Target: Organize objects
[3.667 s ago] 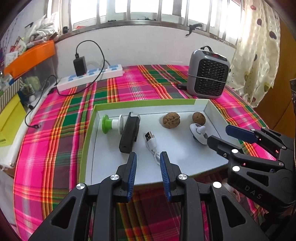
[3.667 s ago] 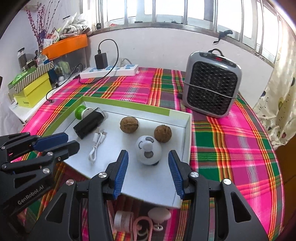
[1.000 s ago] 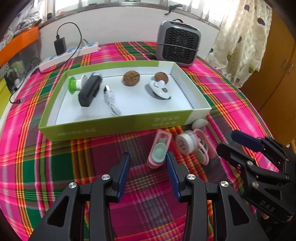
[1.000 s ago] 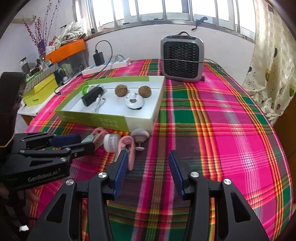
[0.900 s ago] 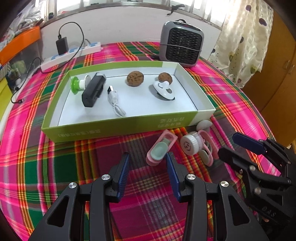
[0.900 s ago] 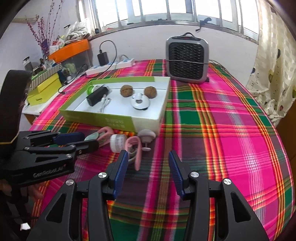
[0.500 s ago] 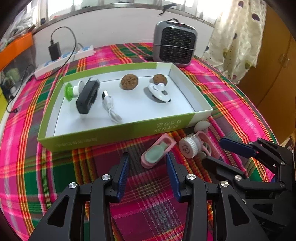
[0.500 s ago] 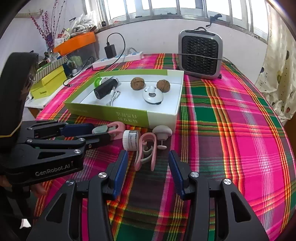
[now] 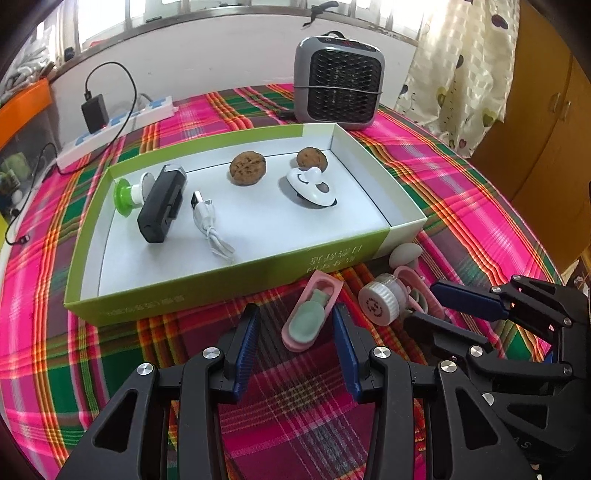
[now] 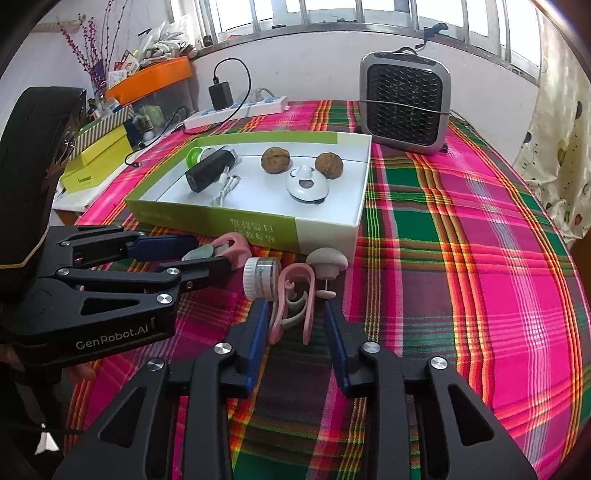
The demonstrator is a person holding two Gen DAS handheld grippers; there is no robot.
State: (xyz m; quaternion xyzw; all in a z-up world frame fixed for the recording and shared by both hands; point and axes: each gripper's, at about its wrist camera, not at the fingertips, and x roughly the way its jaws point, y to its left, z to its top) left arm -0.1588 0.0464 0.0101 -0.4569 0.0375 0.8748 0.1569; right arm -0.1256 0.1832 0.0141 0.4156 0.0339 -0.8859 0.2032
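Daylight comes through a barred window that runs above a white wall; a pink and green plaid cloth covers the worktop; a grey grilled heater stands at the far edge, near a white power strip with a black charger plugged in; a patterned curtain hangs beside a wooden cabinet; an orange tray sits on cluttered shelving at the left.

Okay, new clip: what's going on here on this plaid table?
A person works two handheld grippers over small items lying in front of a shallow green-and-white cardboard box. The left gripper is open around a pink-and-mint oval clip. The right gripper is closing, its jaws on either side of a pink curved plastic clip without pressing it. Nothing is lifted yet.
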